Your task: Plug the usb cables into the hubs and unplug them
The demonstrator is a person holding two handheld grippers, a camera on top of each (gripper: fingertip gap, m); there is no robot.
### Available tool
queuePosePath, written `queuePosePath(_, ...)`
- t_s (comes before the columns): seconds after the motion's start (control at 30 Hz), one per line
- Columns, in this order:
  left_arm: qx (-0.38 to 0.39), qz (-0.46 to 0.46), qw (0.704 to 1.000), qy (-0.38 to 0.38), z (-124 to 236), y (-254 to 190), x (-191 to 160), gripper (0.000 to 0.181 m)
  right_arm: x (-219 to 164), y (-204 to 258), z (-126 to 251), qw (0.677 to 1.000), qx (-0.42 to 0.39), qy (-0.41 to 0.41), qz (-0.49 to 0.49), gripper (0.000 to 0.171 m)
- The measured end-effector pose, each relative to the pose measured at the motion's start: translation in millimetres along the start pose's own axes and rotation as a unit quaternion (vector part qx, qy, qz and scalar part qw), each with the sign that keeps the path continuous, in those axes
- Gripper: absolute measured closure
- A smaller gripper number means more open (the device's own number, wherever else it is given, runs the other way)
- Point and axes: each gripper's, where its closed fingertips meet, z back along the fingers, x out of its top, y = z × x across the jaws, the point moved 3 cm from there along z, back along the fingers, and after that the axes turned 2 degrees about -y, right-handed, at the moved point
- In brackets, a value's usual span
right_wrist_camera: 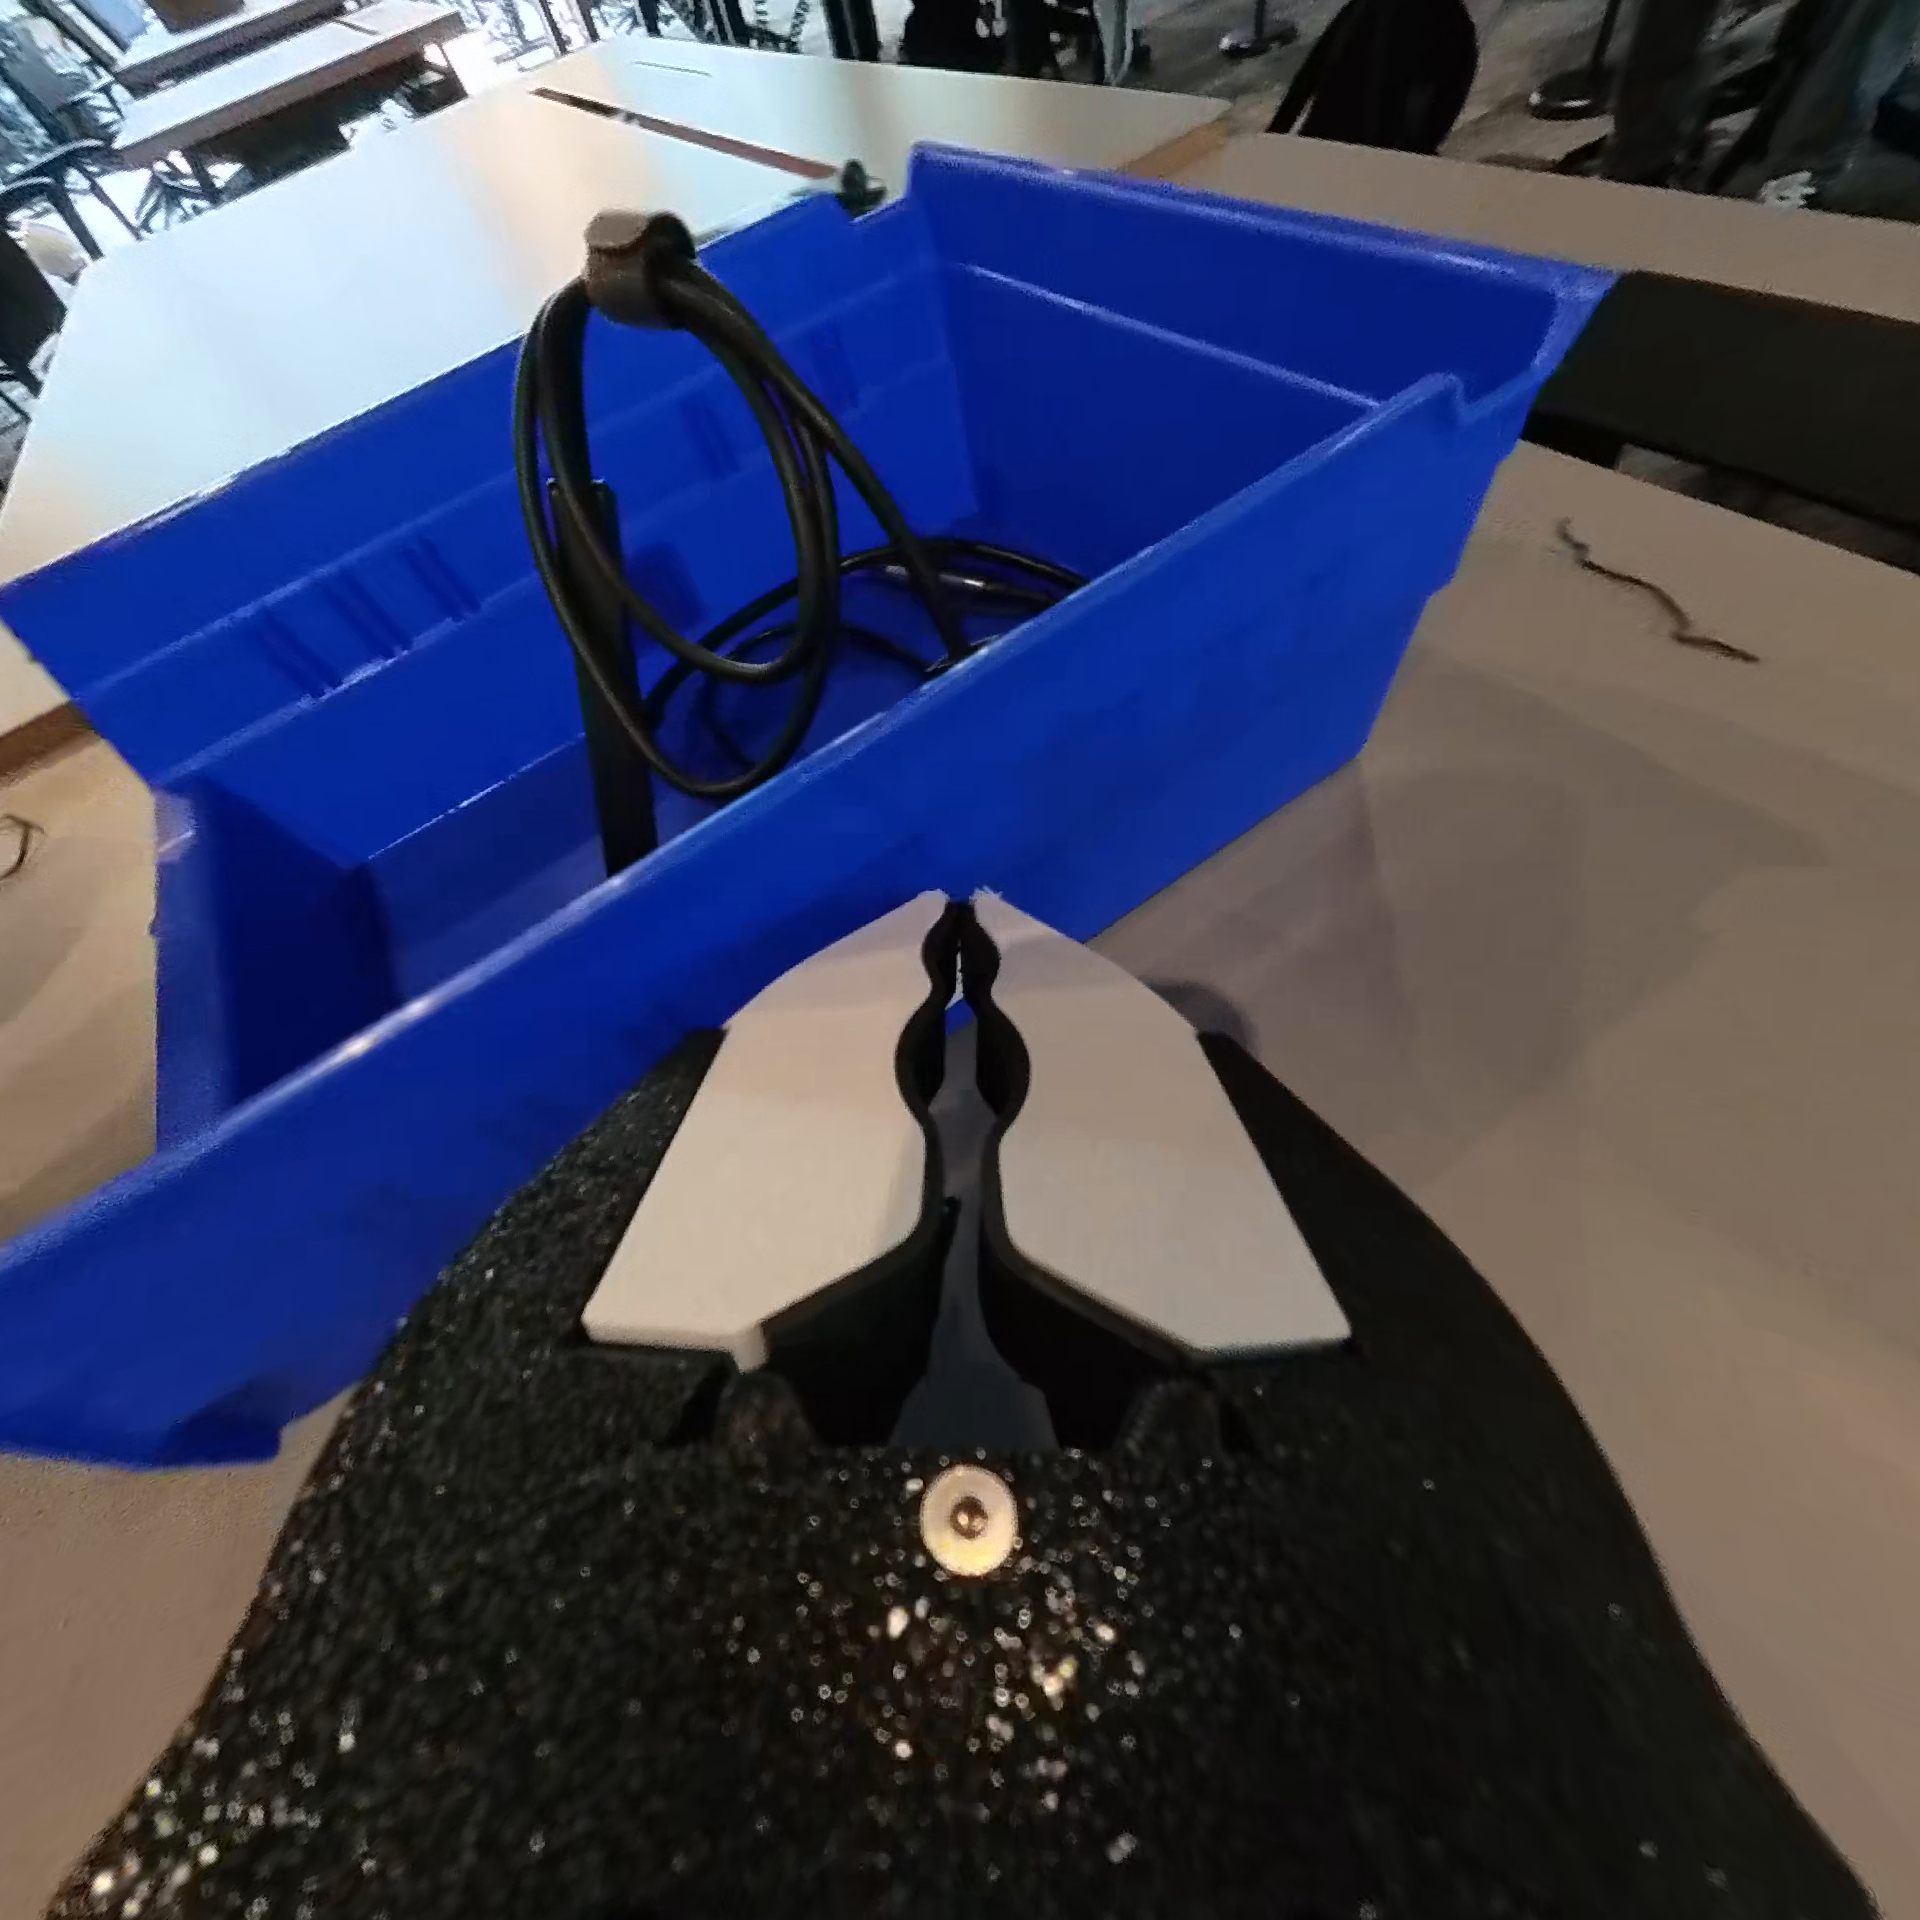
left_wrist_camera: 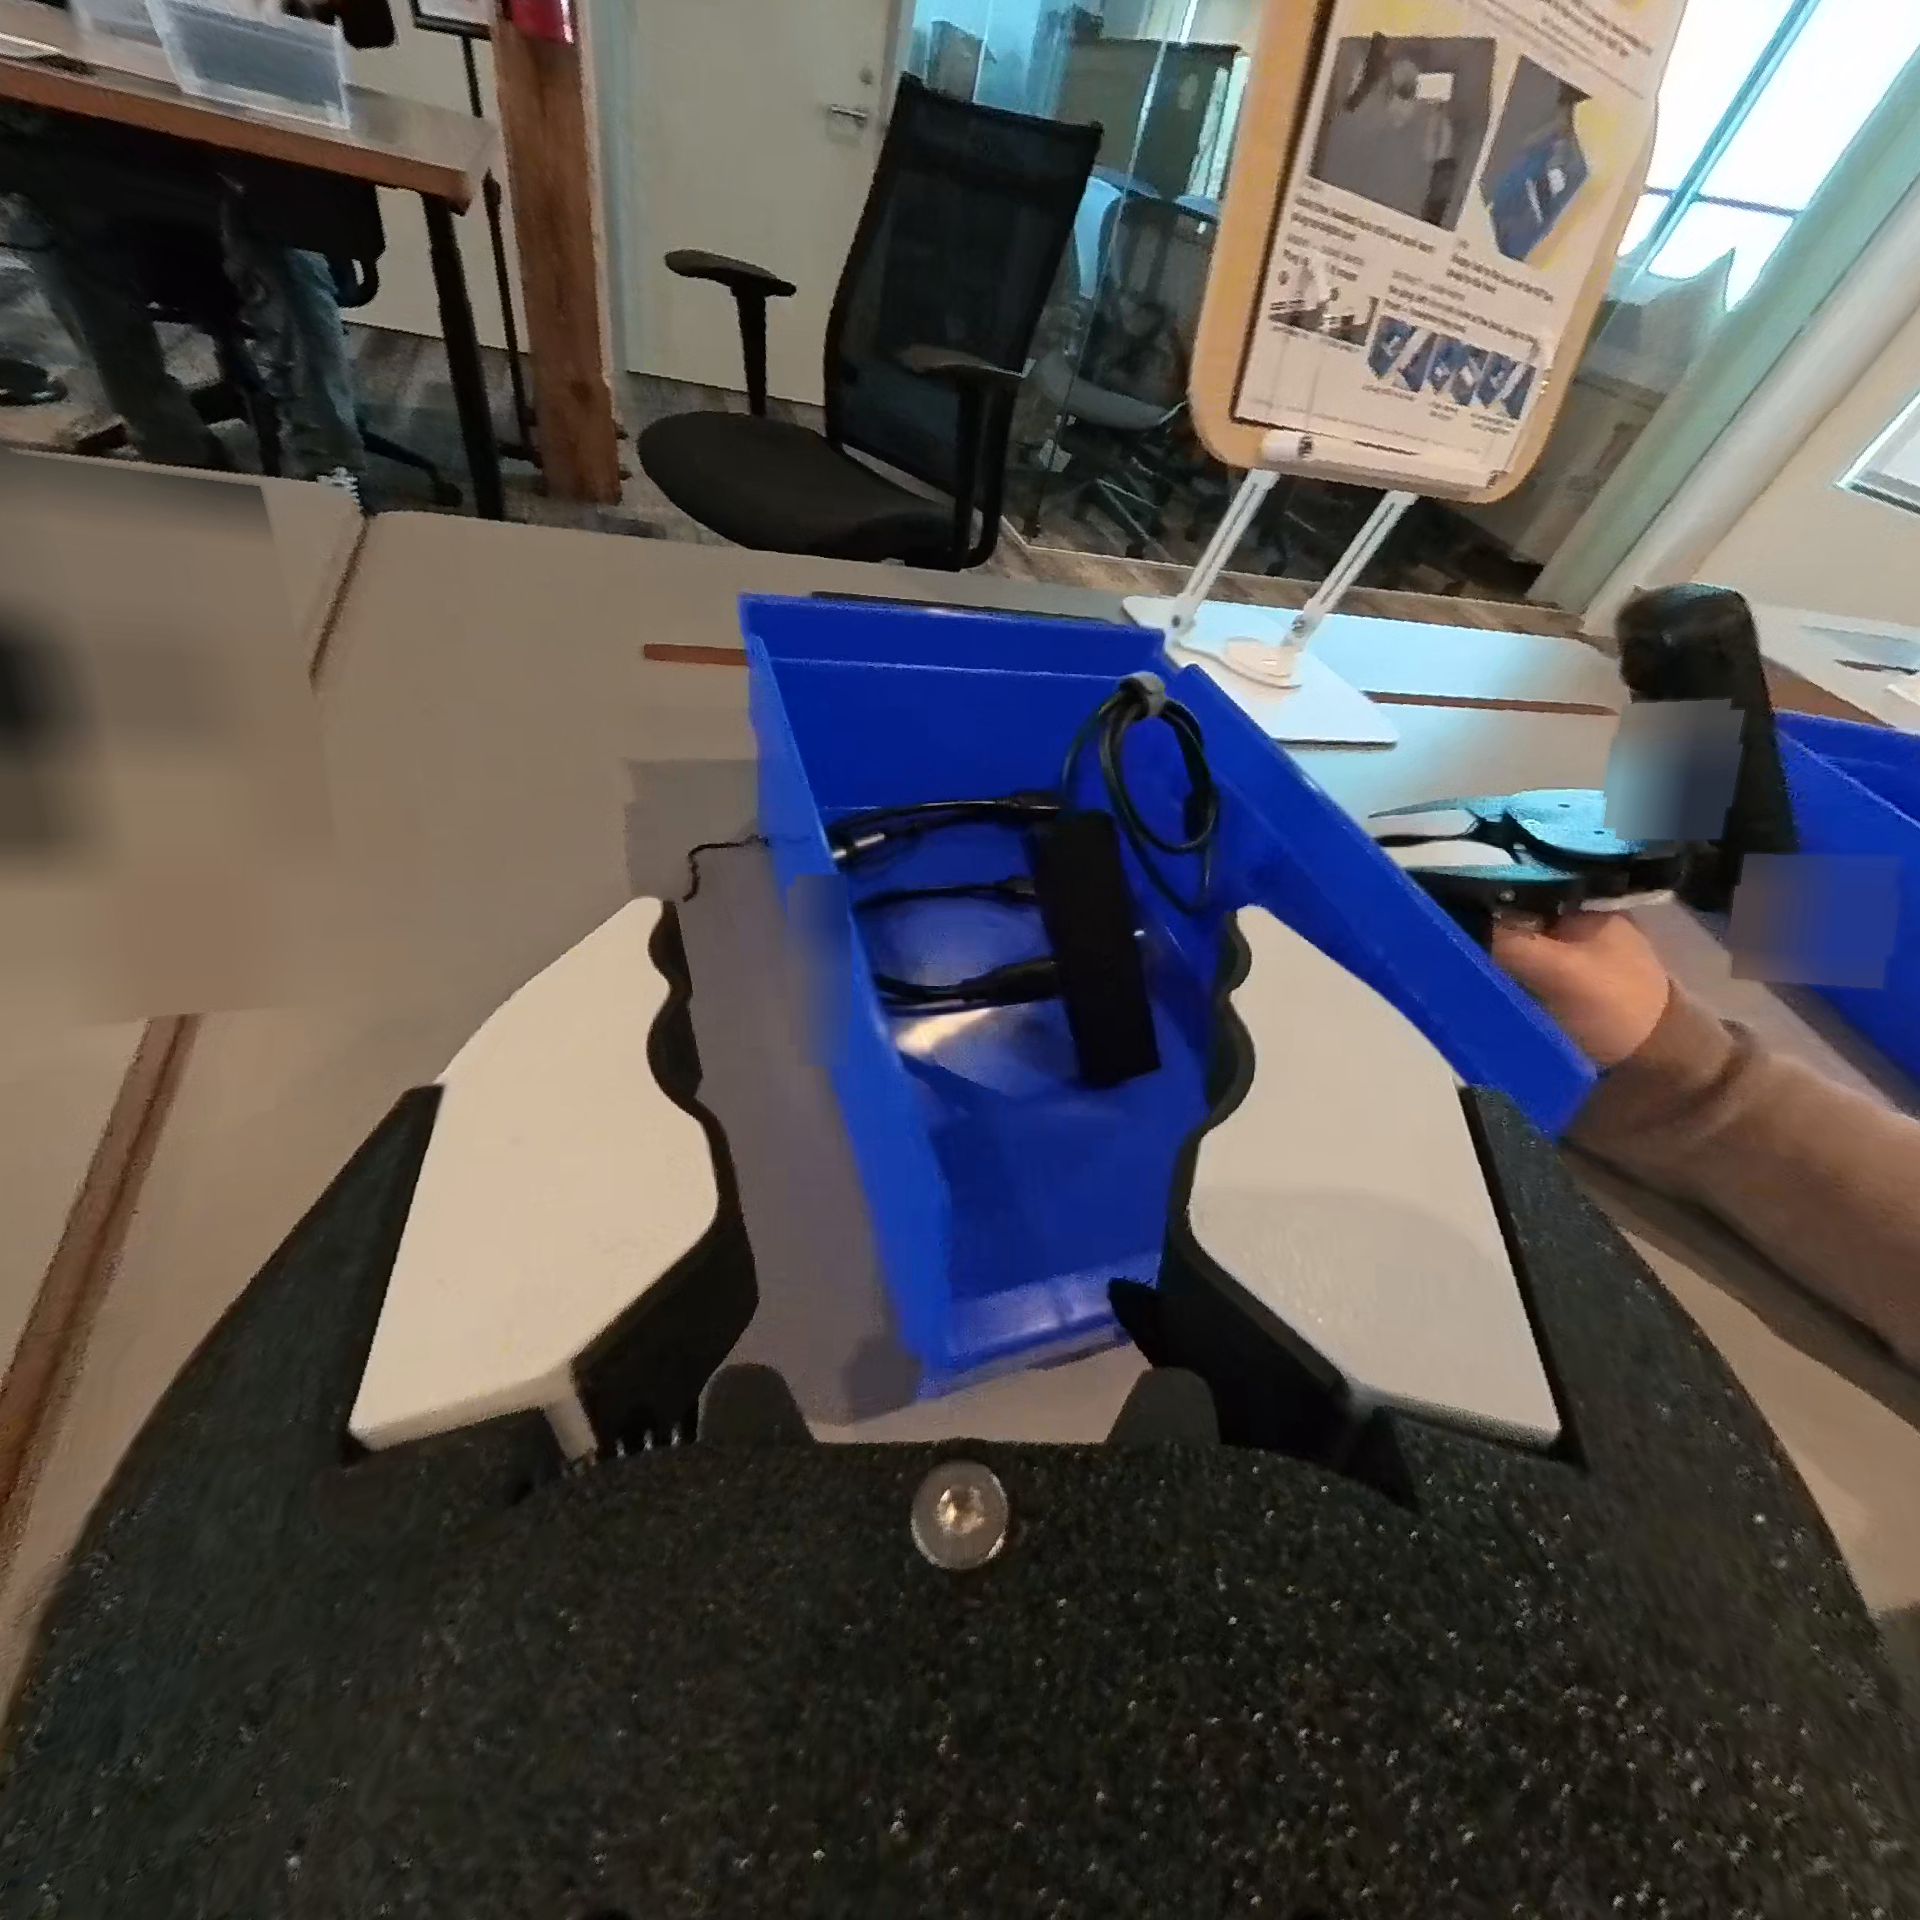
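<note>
Pale worktop (left_wrist_camera: 499, 665) carries a blue bin (right_wrist_camera: 1195, 748) holding a black hub (left_wrist_camera: 1096, 956) and cables (right_wrist_camera: 675, 540); left claw (left_wrist_camera: 951, 935) gapes wide, right claw (right_wrist_camera: 961, 914) pinches the bin's near wall.

You are working in an open office. A black mesh office chair (left_wrist_camera: 883, 343) stands behind your pale table (left_wrist_camera: 499, 665), glass-walled rooms (left_wrist_camera: 1122, 260) lie beyond, and rows of long desks (right_wrist_camera: 260, 62) fill the background.
</note>
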Motion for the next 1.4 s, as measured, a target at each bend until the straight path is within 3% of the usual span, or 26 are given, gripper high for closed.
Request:
queuePosePath(0.37, 0.051, -0.004, 0.998, -0.027, 21.7, 20.4, 8.0, 0.084, 19.7, 42.9, -65.0, 0.998, 0.037, -0.013, 0.045, 0.171)
queuePosePath(0.5, 0.052, -0.021, 0.997, -0.057, 21.8, 14.4, 17.2, 0.085, 24.1, 47.9, -71.5, 0.997, 0.043, -0.04, 0.052, 0.171)
queuePosePath(0.57, 0.05, -0.035, 0.995, -0.081, 20.9, 6.2, 24.8, 0.085, 27.9, 41.3, -60.4, 0.994, 0.02, -0.077, 0.079, 0.171)
queuePosePath(0.67, 0.042, -0.062, 0.991, -0.111, 17.7, -11.8, 35.5, 0.084, 30.1, 30.2, -31.3, 0.982, -0.003, -0.134, 0.131, 0.158)
queuePosePath(0.77, 0.051, -0.091, 0.985, -0.134, 12.3, -27.5, 43.7, 0.072, 26.1, 21.7, 2.9, 0.969, -0.005, -0.189, 0.156, 0.127)
queuePosePath(0.83, 0.082, -0.103, 0.975, -0.179, 10.7, -32.2, 53.9, 0.04, 23.3, 16.4, 28.1, 0.962, -0.004, -0.23, 0.149, 0.095)
queuePosePath(0.9, 0.068, -0.116, 0.973, -0.185, 6.4, -45.5, 56.0, 0.037, 18.1, 7.7, 52.6, 0.957, -0.018, -0.25, 0.143, 0.074)
queuePosePath(1.0, 0.057, -0.139, 0.974, -0.168, -2.3, -59.1, 52.5, 0.037, 6.1, -9.6, 86.2, 0.953, -0.066, -0.252, 0.155, 0.059)
queuePosePath(1.23, 0.123, -0.159, 0.952, -0.232, 1.8, -63.0, 62.6, 0.036, -8.8, -39.7, 146.9, 0.938, -0.152, -0.251, 0.185, 0.046)
queuePosePath(1.4, 0.118, -0.16, 0.953, -0.229, -0.7, -66.8, 61.3, 0.037, 0.5, -46.8, 167.2, 0.924, -0.176, -0.283, 0.187, 0.059)
